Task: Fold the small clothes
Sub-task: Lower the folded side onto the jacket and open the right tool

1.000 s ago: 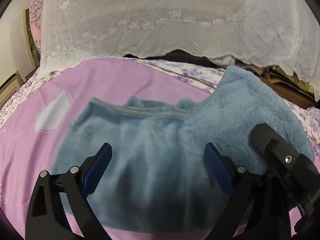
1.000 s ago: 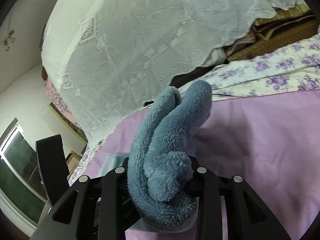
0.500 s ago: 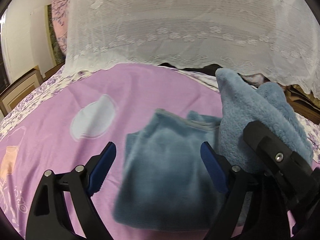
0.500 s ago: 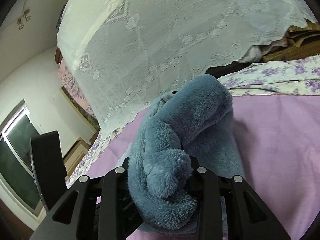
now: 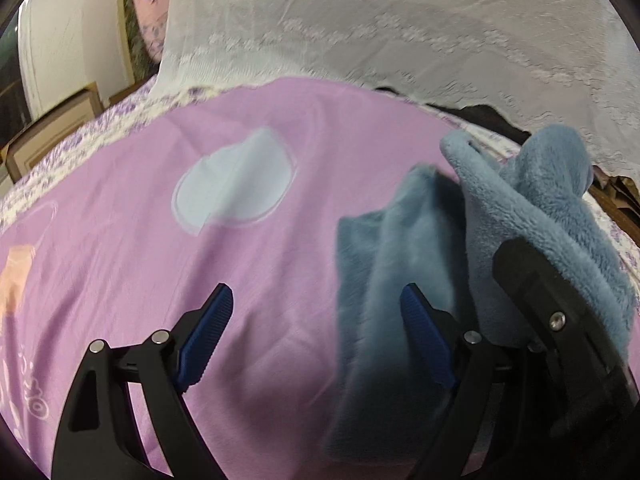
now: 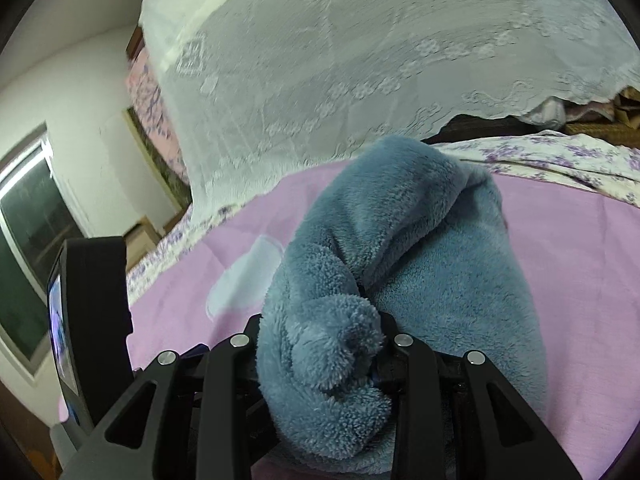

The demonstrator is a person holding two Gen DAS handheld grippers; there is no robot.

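2 grippers | R gripper (image 6: 320, 356) clamps fleece (image 6: 400, 248) | L gripper (image 5: 316, 336) wide, empty, angled down

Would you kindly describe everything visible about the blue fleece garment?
The fluffy grey-blue fleece garment is soft, thick-piled and bunched rather than flat. One gathered end is clamped in the right tongs; the rest drapes onto the pink bedsheet. The open left tongs hold none of it, though it lies behind one finger.

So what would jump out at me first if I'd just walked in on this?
Probably the fluffy blue garment, bunched up and pinched in the right gripper above the pink bedsheet. Next, the left gripper, jaws wide with nothing between them, beside the cloth's hanging part. Behind hangs a white lace cover.
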